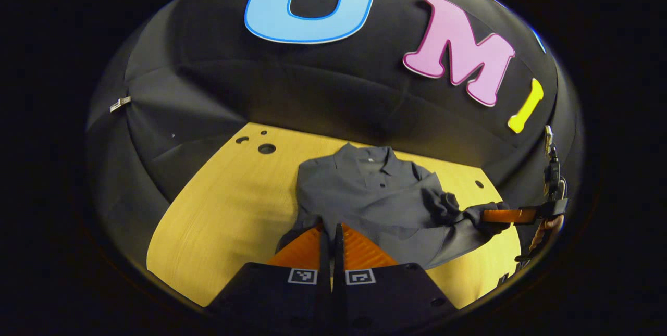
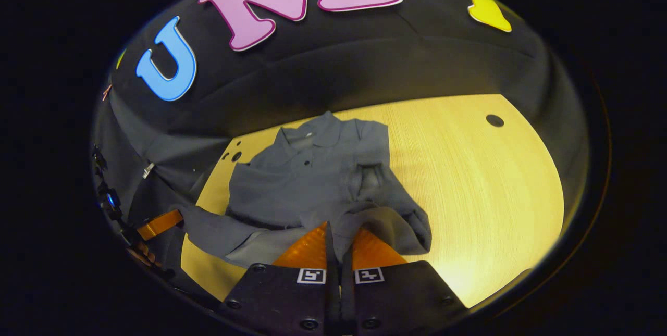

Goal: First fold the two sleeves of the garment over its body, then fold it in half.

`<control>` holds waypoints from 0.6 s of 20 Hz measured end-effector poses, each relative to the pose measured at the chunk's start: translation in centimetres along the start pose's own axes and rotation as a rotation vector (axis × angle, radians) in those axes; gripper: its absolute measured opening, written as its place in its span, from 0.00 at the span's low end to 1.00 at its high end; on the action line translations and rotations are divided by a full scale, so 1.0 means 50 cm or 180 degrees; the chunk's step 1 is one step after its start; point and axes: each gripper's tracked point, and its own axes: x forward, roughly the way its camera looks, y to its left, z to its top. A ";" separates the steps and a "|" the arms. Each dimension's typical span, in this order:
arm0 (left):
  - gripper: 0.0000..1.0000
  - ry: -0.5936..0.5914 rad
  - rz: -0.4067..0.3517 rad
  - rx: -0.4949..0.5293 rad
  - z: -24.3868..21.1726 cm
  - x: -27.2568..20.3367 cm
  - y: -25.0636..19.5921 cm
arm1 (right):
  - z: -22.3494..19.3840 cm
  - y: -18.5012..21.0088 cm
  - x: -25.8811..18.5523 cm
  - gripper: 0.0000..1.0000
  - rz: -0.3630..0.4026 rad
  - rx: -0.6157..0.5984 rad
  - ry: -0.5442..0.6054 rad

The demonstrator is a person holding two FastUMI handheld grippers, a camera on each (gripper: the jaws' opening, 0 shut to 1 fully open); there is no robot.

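A dark grey polo shirt [image 1: 365, 190] lies collar-away on the yellow table [image 1: 224, 206]. In the left gripper view my left gripper [image 1: 332, 229] is shut on the shirt's near hem corner. Farther right, the right gripper [image 1: 483, 216] pinches the other hem corner, with a bunched sleeve [image 1: 443, 203] lying on the body. In the right gripper view the shirt [image 2: 307, 179] spreads ahead, and my right gripper [image 2: 340, 232] is shut on a raised fold of its hem. A sleeve [image 2: 371, 172] rests folded over the body. The left gripper [image 2: 174, 219] holds the far hem corner at the left.
The table [image 2: 469, 169] has round holes at its back corners [image 1: 266, 148] [image 2: 494, 120]. Black cloth walls close in behind and beside it. A hand [image 2: 143, 252] holds the left gripper at the left edge. Bare wood lies on both sides of the shirt.
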 end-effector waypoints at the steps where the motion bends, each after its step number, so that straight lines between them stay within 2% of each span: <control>1: 0.05 -0.0038 -0.0001 0.0003 0.021 0.018 0.001 | 0.025 0.000 0.013 0.05 0.0005 -0.0018 -0.0064; 7: 0.05 -0.0246 -0.0015 0.0011 0.130 0.140 0.012 | 0.157 0.016 0.110 0.05 0.0052 -0.0141 -0.0263; 12: 0.05 -0.0294 0.0033 -0.0035 0.163 0.255 0.036 | 0.221 0.026 0.213 0.05 0.0081 -0.0203 -0.0362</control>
